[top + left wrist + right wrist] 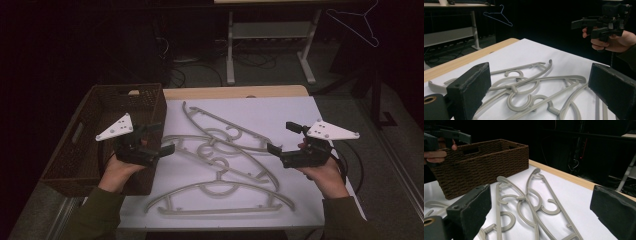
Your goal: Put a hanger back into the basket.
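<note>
Here, four grey plastic clothes hangers [220, 165] lay in a loose, overlapping pile on the white-topped table [295, 112], between the two hands. The left hand-held gripper [163, 138] hovered above the pile's left edge with its jaws apart and nothing between them; the right hand-held gripper [283, 137] hovered at the pile's right edge, likewise spread and empty. The nearest hanger [220, 200] lay apart from the tangle, its long axis running left to right across the table, parallel to the near edge; the others crossed one another diagonally, hooks interlocked near the middle. The dark brown woven basket [87, 145] stood at the table's left end, just beside the left hand. Both hands appeared about equally near the pile; the left hand was nearer the basket, so a transfer there would probably favour that side.
</note>
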The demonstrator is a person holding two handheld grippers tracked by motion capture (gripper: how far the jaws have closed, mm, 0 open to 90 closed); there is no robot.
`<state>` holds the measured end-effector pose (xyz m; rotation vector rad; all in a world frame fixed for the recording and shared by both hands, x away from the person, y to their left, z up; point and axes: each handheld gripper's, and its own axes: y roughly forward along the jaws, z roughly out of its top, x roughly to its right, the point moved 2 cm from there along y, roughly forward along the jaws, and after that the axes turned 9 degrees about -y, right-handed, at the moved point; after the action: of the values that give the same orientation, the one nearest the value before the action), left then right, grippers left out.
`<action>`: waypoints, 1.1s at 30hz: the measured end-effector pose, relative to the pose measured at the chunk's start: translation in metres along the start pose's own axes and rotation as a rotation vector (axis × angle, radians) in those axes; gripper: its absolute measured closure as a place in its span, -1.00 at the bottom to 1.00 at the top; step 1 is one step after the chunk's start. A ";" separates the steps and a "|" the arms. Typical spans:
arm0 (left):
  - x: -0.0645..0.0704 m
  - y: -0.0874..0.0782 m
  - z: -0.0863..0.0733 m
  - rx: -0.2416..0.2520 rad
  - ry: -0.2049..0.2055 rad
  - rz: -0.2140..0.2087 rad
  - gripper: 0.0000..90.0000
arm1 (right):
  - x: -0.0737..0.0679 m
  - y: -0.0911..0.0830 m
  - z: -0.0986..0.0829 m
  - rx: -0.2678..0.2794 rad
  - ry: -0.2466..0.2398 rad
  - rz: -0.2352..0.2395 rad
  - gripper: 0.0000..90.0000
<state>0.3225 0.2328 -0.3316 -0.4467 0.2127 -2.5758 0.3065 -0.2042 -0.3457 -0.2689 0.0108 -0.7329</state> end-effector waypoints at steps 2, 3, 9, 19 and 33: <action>0.001 0.001 0.000 -0.001 0.002 -0.002 -0.92 | 0.000 0.001 -0.001 -0.010 -0.007 0.003 -0.93; 0.002 0.002 0.000 -0.006 0.003 -0.002 -0.92 | 0.000 0.001 -0.001 -0.010 -0.007 0.003 -0.93; 0.011 0.010 0.000 -0.029 0.001 -0.012 -0.92 | -0.002 0.007 -0.001 -0.059 -0.024 0.024 -0.87; 0.025 0.022 -0.004 -0.057 0.003 -0.030 -0.90 | 0.003 0.048 -0.009 -0.235 -0.026 0.143 -0.40; 0.028 0.036 -0.018 -0.102 -0.014 -0.046 -0.89 | 0.021 0.124 -0.037 -0.453 -0.016 0.255 0.16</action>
<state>0.3099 0.1883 -0.3487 -0.5127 0.3337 -2.6139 0.3999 -0.1392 -0.4095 -0.6925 0.1946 -0.4666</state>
